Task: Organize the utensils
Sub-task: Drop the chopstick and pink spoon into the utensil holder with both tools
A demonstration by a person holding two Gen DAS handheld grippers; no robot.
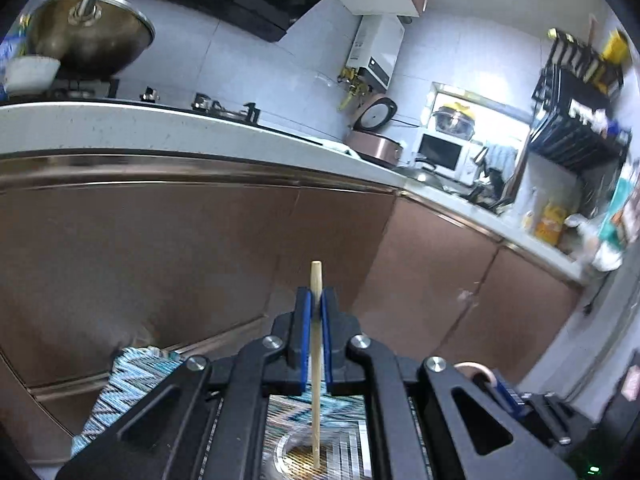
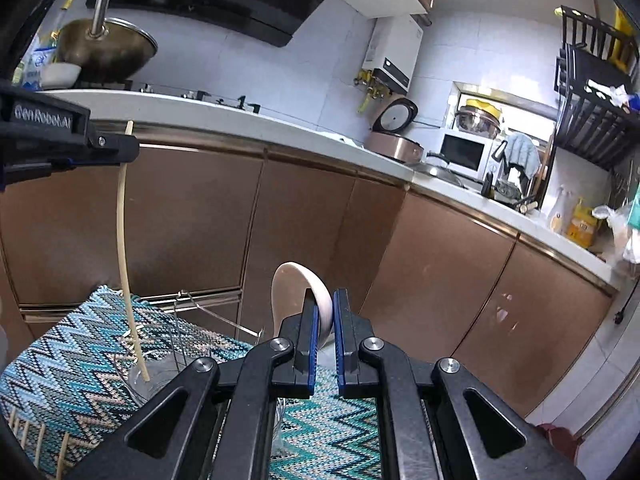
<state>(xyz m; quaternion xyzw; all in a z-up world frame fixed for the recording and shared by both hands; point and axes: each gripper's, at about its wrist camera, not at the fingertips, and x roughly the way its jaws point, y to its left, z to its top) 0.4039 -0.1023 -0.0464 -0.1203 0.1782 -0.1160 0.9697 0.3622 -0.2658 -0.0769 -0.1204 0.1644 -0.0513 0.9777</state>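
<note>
My left gripper [image 1: 316, 296] is shut on a pale wooden chopstick [image 1: 316, 360] that stands upright between its blue pads. In the right wrist view the left gripper [image 2: 130, 148] sits at the upper left, and the chopstick [image 2: 122, 220] hangs down from it with its lower end in a clear glass container [image 2: 154, 384]. My right gripper [image 2: 325, 300] is shut on a white ceramic spoon [image 2: 292, 292], whose bowl sticks up past the fingertips. Both grippers hover over a blue zigzag-patterned cloth [image 2: 60, 360].
Several loose chopsticks [image 2: 28, 436] lie on the cloth at the bottom left, and a thin wire rack [image 2: 200, 308] stands behind the glass. Brown cabinet doors [image 2: 304, 220] and a white counter [image 2: 240, 118] face me, with a wok [image 2: 108, 48], rice cooker [image 2: 394, 144] and microwave [image 2: 464, 152] on it.
</note>
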